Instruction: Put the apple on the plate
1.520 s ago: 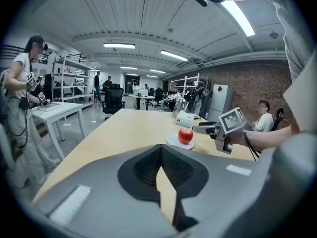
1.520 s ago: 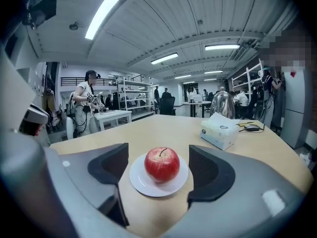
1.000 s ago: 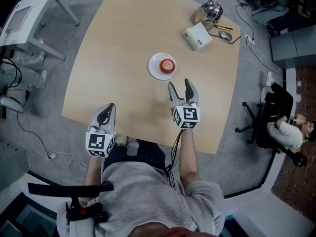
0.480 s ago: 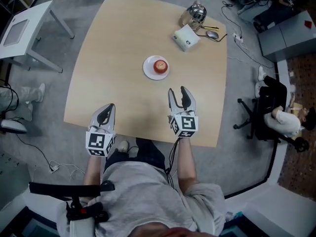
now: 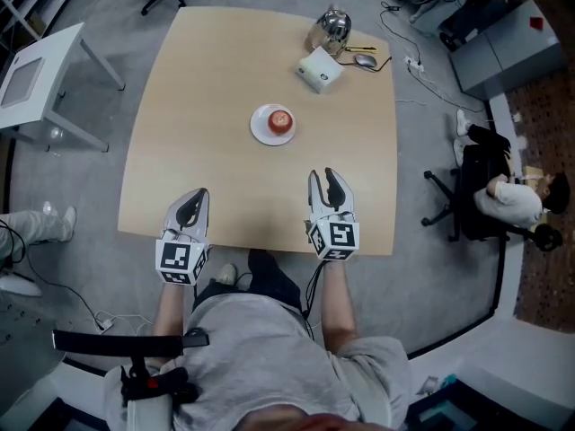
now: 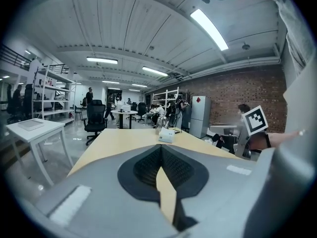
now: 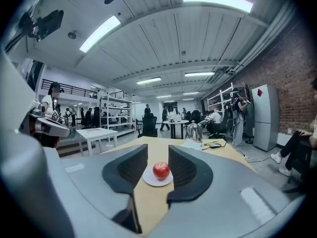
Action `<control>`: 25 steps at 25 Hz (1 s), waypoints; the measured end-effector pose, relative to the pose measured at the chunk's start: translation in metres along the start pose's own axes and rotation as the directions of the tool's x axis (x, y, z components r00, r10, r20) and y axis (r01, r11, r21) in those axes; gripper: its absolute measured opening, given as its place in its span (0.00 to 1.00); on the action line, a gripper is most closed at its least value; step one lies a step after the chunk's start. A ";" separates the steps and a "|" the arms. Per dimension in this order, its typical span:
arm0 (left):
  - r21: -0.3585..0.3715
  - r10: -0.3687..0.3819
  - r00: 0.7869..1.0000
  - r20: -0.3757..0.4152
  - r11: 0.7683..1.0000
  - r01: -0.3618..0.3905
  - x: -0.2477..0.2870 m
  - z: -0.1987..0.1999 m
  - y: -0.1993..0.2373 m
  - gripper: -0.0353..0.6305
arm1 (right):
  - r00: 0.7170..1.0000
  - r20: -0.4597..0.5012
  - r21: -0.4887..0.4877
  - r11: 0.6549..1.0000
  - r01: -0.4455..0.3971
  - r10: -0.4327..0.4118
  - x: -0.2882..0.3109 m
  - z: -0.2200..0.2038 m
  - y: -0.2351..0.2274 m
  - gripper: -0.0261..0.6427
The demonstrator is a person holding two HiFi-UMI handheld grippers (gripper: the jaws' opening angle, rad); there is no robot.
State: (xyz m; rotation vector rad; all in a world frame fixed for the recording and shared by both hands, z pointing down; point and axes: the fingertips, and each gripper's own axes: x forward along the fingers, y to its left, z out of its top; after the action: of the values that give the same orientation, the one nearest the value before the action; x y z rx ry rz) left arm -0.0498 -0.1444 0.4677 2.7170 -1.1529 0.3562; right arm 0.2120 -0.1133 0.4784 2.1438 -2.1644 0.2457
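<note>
Wooden table (image 5: 225,61), open workshop | apple (image 5: 280,119) already sits on plate (image 5: 259,127), mid-table, well apart from both grippers | likely firm, smooth, prone to roll; grip across its widest girth | count: one apple, one plate | left gripper (image 5: 198,193) jaws together, empty | right gripper (image 5: 323,176) jaws apart, just been closing, nothing between

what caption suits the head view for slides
Apple on white plate, table centre; left gripper shut, right gripper empty with jaws just closing, both at near edge.

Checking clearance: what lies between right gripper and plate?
Only bare table, per the head view, between right gripper and plate. Its jaws have just been closing, empty.
</note>
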 end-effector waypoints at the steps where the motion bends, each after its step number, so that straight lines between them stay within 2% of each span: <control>1: 0.000 -0.006 1.000 0.004 1.000 0.006 -0.002 0.001 -0.001 0.08 | 1.000 0.002 0.002 1.000 0.005 -0.005 -0.005 0.001 0.001 0.23; 15: 0.036 -0.078 0.996 0.047 0.996 0.076 -0.029 0.018 -0.020 0.08 | 0.994 0.051 0.009 0.996 0.091 -0.091 -0.063 0.017 0.013 0.18; 25: 0.056 -0.099 0.991 0.090 0.994 0.095 -0.049 0.033 -0.019 0.08 | 0.985 0.082 0.019 0.988 0.151 -0.152 -0.100 0.026 0.020 0.14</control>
State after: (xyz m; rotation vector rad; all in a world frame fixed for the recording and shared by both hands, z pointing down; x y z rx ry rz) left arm -0.0646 -0.1060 0.4213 2.8495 -1.0425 0.2517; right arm 0.1947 -0.0189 0.4341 2.3518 -2.0318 0.1624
